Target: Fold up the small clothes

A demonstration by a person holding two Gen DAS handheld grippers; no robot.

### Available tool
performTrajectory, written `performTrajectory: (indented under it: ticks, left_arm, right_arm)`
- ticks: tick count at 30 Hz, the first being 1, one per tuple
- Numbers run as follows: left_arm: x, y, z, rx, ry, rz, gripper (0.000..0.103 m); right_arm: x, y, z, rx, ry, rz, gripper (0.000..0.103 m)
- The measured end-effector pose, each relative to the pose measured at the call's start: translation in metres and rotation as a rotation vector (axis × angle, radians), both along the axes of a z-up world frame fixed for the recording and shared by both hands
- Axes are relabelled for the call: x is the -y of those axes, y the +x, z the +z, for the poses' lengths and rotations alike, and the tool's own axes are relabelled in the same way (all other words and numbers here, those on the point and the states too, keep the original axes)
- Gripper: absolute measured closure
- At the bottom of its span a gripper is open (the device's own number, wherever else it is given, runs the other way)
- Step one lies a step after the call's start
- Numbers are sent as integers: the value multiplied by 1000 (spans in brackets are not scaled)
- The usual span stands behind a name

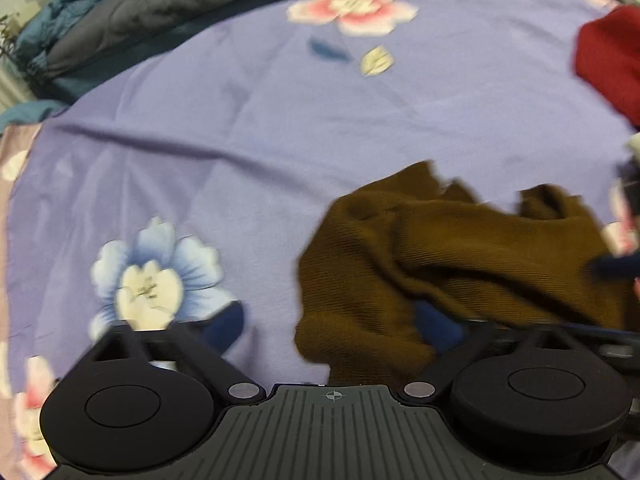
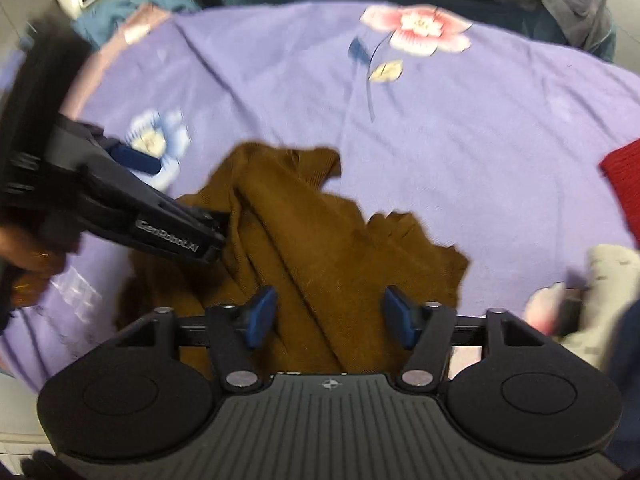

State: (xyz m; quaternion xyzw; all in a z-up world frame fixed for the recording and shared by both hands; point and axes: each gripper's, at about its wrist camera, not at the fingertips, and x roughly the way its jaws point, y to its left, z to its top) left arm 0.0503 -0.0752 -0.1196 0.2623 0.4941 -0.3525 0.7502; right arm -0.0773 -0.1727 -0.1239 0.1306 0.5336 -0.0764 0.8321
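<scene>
brown garment [image 2: 320, 240] crumpled between open right tongs [image 2: 328, 316].

- A crumpled garment [image 2: 320, 240] lies on the bedsheet [image 2: 480, 120], near its front edge.
- The left tool [image 2: 218, 232] comes in from the left and meets the garment's left edge.
- The right tool [image 2: 326, 312] sits over the garment's near part, fingers apart on either side of a fold.
- A second garment [image 2: 624, 184] lies well apart, at the right edge.
- Bedding [image 1: 120, 28] is bunched behind the sheet.
</scene>
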Motion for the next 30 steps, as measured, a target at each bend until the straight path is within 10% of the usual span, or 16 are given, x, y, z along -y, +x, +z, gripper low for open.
performTrajectory:
  ticks: [2, 12, 18, 20, 22, 24, 26, 30]
  left_arm:
    - [-10, -2, 4, -108, -65, 28, 44]
    - [-131, -49, 39, -166, 8, 96, 50]
    - [-208, -99, 20, -333, 120, 236, 46]
    - [-205, -97, 28, -289, 90, 271, 12]
    - [-190, -88, 45, -184, 37, 284, 0]
    - [-166, -74, 66, -58, -54, 252, 0]
    - [-136, -61, 77, 40, -128, 191, 0]
    - [-71, -42, 64, 40, -147, -1, 0]
  right_arm:
    - [3, -6, 10, 45, 20, -39, 97]
    - [82, -108, 150, 342, -118, -361, 97]
    - [92, -165, 145, 153, -160, -439, 97]
    - [90, -178, 138, 103, -159, -477, 97]
    - [86, -184, 136, 84, -167, -509, 95]
    - [81, -183, 141, 132, -244, -545, 78]
    - [75, -175, 153, 211, -337, -521, 35]
    - [51, -143, 159, 344, -363, -251, 35]
